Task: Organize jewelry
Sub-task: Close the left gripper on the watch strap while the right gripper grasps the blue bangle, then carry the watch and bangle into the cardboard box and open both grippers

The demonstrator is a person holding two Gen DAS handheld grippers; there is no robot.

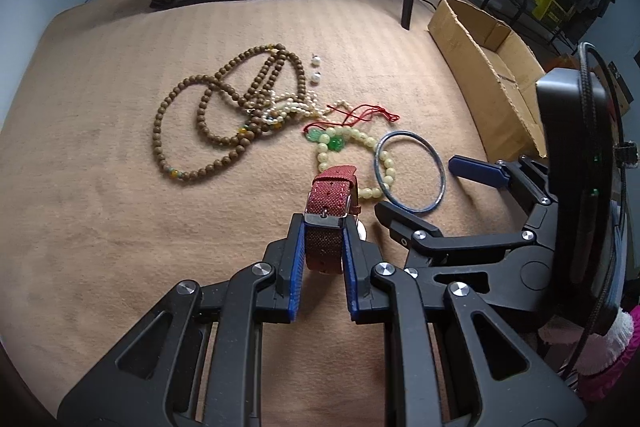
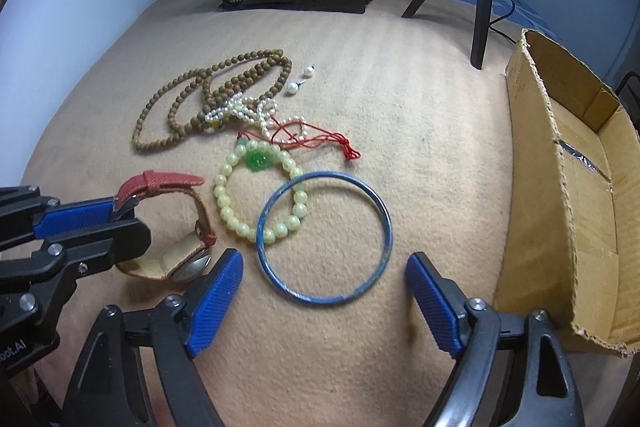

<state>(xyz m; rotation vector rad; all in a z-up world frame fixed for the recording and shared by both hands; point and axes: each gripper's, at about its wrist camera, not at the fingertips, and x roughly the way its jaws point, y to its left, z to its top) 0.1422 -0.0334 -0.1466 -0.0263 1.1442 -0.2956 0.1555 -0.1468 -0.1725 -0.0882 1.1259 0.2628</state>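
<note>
Left tongs (image 1: pixel 324 227): narrow, pinching the red woven-strap wristwatch (image 1: pixel 330 203), just left of the thin blue round bangle (image 2: pixel 324 239).
Right tongs (image 2: pixel 324 291): spread wide, gripping nothing, astride the bangle's near edge.
Bangle: flat on the tan blanket (image 2: pixel 400 107), overlapping the pale-green bead bracelet (image 2: pixel 256 195).
Open cardboard box (image 2: pixel 568 195): right of the bangle.

Left gripper (image 1: pixel 323 227) angled steeply down, blue pads clamped on the watch strap (image 1: pixel 325 247). Right gripper (image 2: pixel 324 269) also pitched down, jaws spread wide, nothing gripped.
</note>
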